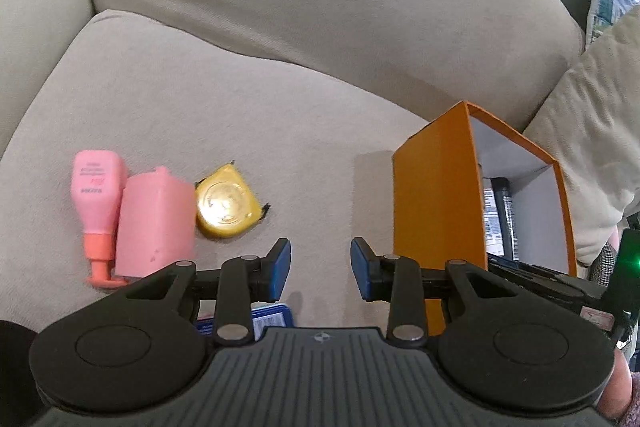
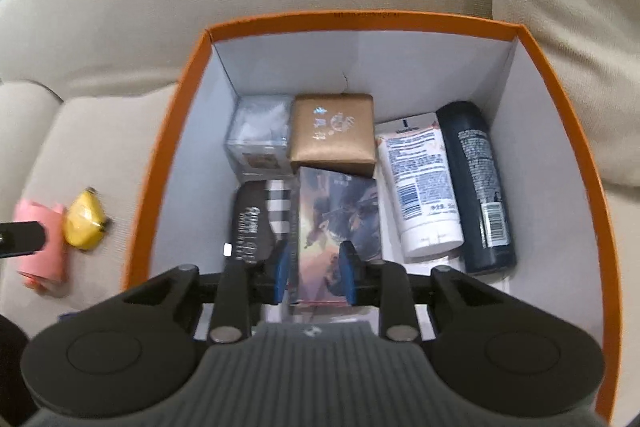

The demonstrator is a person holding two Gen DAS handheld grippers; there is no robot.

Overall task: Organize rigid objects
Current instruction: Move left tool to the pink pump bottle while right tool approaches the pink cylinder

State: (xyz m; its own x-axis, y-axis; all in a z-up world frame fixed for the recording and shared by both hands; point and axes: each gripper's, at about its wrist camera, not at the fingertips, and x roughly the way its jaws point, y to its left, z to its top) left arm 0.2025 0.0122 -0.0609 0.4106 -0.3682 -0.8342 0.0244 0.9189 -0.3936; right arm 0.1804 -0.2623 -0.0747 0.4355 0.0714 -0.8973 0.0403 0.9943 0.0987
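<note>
An orange box [image 2: 172, 131] with white inside walls stands on a beige sofa seat; it also shows in the left wrist view [image 1: 436, 195]. My right gripper [image 2: 314, 271] is inside it, its blue pads on either side of a picture-printed box [image 2: 336, 211]; I cannot tell if they press on it. My left gripper [image 1: 320, 269] is open and empty above the seat, left of the orange box. On the seat lie a pink bottle [image 1: 96, 191], a pink block [image 1: 154, 227] and a yellow tape measure [image 1: 226, 203], left of and beyond the left gripper.
Inside the orange box lie a brown packet [image 2: 334, 137], a clear case [image 2: 260, 135], a black item with white lettering [image 2: 250, 223], a white tube [image 2: 420, 187] and a dark spray can [image 2: 478, 183]. A blue packet [image 1: 272, 317] lies under the left gripper. A cushion [image 1: 592, 131] is at right.
</note>
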